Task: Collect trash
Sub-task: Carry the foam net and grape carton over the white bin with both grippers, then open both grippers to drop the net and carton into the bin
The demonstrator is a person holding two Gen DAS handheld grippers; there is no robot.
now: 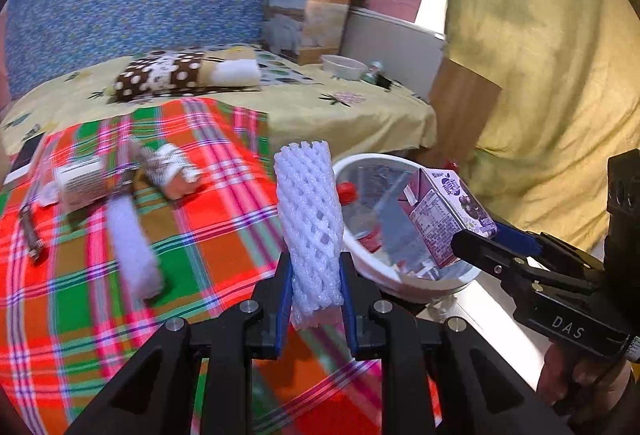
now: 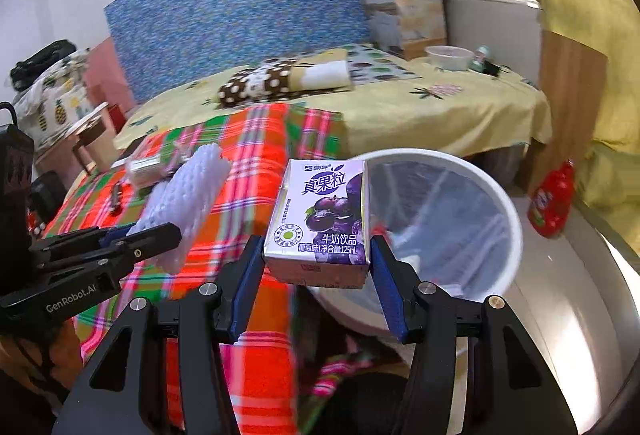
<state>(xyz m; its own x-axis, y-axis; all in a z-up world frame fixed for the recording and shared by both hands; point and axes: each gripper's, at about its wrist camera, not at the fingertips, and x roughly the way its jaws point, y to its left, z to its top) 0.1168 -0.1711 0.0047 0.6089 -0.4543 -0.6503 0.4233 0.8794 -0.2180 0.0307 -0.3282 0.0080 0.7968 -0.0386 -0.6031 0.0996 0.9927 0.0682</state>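
Nearest to me, my left gripper (image 1: 314, 291) was clamped narrow on the lower end of a white foam net sleeve (image 1: 310, 219), which stood upright just left of the white bin (image 1: 362, 251); I judged it almost weightless and squashy, so a light pinch low on its body seemed enough, though it would bend rather than slip. My right gripper (image 2: 318, 275) was closed wider on the two sides of a purple drink carton (image 2: 320, 219), held upright at the bin's near left rim; I took it for a light, probably empty box with stiff edges and slick printed faces, best squeezed across its narrow sides without crushing. The bin, lined with a clear bag, already held some scraps, one red piece among them. Farther left on the plaid cloth (image 1: 224, 235) I counted one more foam sleeve (image 1: 134, 255), two small cartons (image 1: 128, 179) lying together and blurred, and one dark thin thing I could not identify. One red bottle (image 2: 552, 201) stood right of the bin
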